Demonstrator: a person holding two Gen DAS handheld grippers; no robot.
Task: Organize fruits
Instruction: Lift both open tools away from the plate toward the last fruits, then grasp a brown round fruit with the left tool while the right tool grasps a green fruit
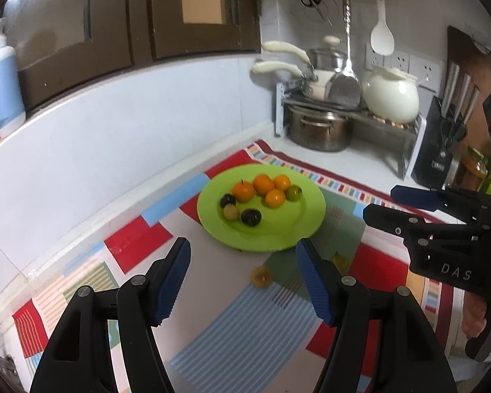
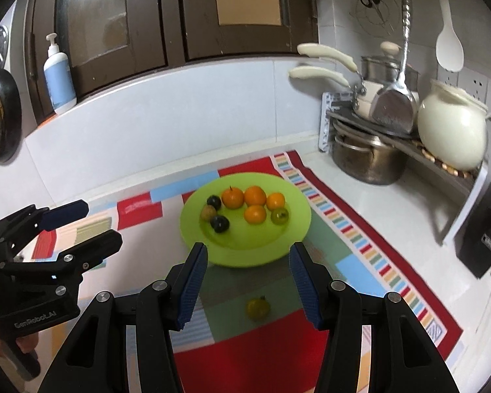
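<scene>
A green plate (image 1: 278,232) (image 2: 232,245) sits on a patchwork cloth and holds several oranges (image 1: 263,184) (image 2: 254,195), dark plums (image 1: 251,217) (image 2: 220,223) and yellow-green fruits (image 1: 294,192) (image 2: 280,216). A yellowish fruit (image 1: 261,275) lies on the cloth in front of the plate, and a second one (image 1: 339,261) shows behind my left gripper's right finger. In the right wrist view only one loose fruit (image 2: 258,308) shows. My left gripper (image 1: 242,278) is open and empty above the cloth. My right gripper (image 2: 247,281) is open and empty, with the loose fruit just below its gap.
A rack with steel pots (image 1: 317,129) (image 2: 366,160), pans and a white ceramic pot (image 1: 391,96) (image 2: 451,134) stands at the back right. A knife block (image 1: 438,140) stands to the right. A soap bottle (image 1: 3,82) (image 2: 59,75) stands on the window ledge. Utensils hang on the wall.
</scene>
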